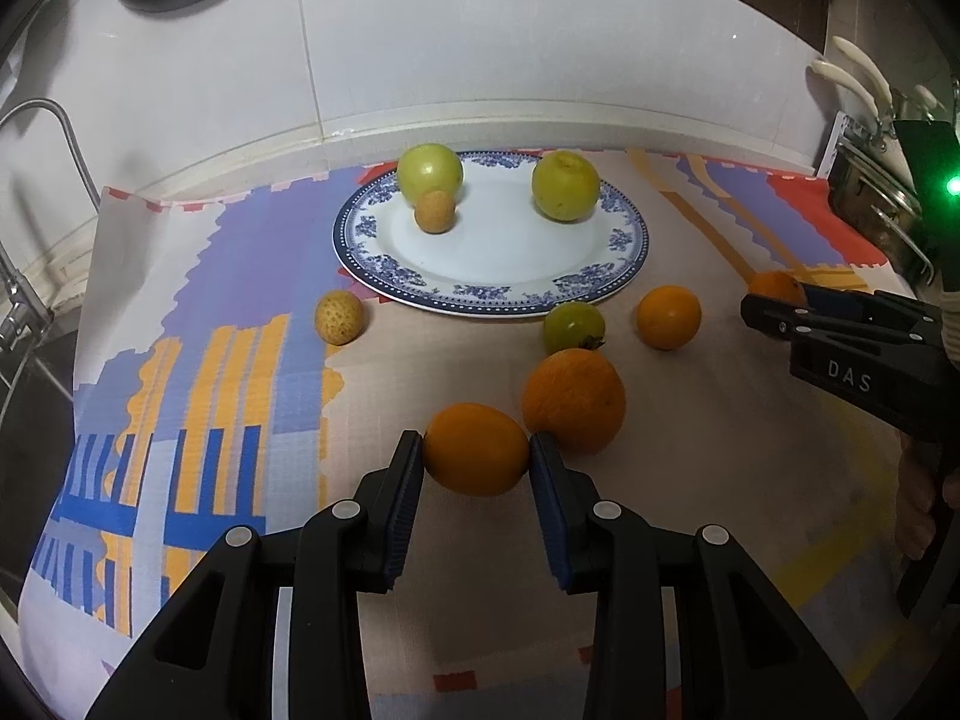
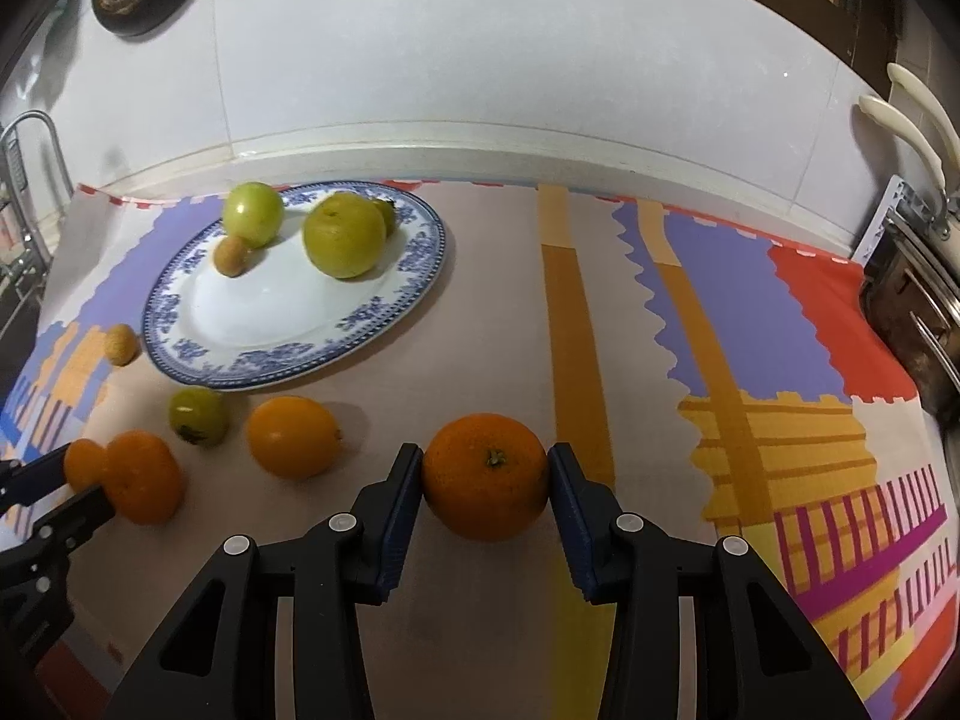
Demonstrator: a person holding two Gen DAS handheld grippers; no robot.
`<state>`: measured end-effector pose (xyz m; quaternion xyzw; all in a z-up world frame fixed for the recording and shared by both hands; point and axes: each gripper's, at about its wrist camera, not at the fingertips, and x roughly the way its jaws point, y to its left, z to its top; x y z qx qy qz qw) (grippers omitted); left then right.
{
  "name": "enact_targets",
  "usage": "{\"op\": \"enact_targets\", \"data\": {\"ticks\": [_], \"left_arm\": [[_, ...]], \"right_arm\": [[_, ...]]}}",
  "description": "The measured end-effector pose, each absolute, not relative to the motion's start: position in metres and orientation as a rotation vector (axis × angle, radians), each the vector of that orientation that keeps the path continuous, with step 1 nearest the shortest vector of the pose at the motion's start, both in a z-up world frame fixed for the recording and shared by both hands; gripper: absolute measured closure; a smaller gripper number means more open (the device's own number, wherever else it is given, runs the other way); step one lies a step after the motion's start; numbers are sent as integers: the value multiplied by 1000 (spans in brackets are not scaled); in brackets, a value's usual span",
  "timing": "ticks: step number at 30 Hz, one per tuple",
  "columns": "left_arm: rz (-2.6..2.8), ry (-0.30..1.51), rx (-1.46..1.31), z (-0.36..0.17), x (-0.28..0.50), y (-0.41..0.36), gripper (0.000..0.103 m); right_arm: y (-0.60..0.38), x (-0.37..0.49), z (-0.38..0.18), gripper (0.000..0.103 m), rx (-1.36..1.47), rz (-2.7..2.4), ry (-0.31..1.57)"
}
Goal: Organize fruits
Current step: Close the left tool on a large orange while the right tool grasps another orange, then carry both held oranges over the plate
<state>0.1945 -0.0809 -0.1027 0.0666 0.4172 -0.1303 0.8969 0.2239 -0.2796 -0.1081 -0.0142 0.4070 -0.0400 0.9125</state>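
Note:
A blue-patterned white plate (image 1: 624, 240) (image 2: 414, 276) holds two green apples (image 1: 429, 175) (image 1: 565, 185) and a small tan fruit (image 1: 434, 211). My left gripper (image 1: 476, 450) is shut on a small orange (image 1: 476, 449) over the cloth; it also shows in the right wrist view (image 2: 84, 465). A larger orange (image 1: 573, 399) sits right beside it. My right gripper (image 2: 485, 477) is shut on an orange (image 2: 485, 476), seen at the right in the left wrist view (image 1: 777, 287). Loose on the cloth: another orange (image 1: 668, 317), a small green fruit (image 1: 573, 327) and a tan fruit (image 1: 339, 317).
A colourful patterned cloth (image 1: 240, 312) covers the counter. A faucet and sink (image 1: 24, 300) lie at the left. A metal rack with pots (image 2: 918, 300) stands at the right. A white tiled wall (image 1: 510, 48) backs the counter.

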Motion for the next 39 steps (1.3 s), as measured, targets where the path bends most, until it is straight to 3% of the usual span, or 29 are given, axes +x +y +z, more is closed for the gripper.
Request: {"op": "enact_targets", "data": {"ticks": [39], "left_arm": [[-362, 625, 129, -10, 147, -42, 67]], "right_arm": [[-215, 148, -11, 60, -11, 64, 619]]}}
